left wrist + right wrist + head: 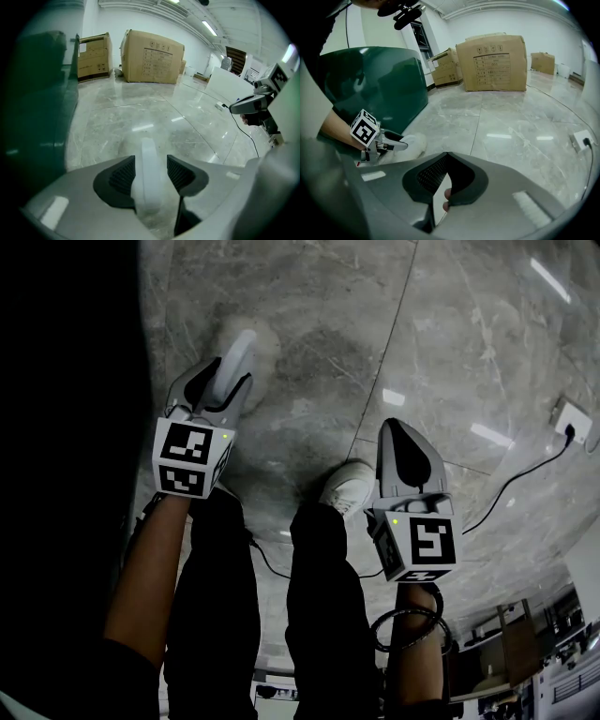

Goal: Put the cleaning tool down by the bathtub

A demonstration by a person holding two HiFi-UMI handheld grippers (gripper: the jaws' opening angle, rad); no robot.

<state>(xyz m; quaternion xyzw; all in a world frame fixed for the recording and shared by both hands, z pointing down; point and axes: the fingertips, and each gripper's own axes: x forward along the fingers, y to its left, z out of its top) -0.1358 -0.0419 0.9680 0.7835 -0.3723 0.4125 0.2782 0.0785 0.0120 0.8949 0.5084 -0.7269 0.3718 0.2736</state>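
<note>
The cleaning tool (147, 161) is clamped by its white handle in the jaws of the left gripper (225, 382), near the green bathtub (37, 93). It is best lowered until it rests on the floor (140, 112) beside the tub, and only then released. The right gripper (446, 176), jaws together and empty, is kept aside.

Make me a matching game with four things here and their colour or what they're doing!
Things:
1 cleaning tool
2 bathtub
3 cardboard box
4 right gripper

Colour or state:
A brown
B shut, holding nothing
C dark green
D white, held in the left gripper

Pairs: 1-D, 2-C, 3-A, 4-B
</note>
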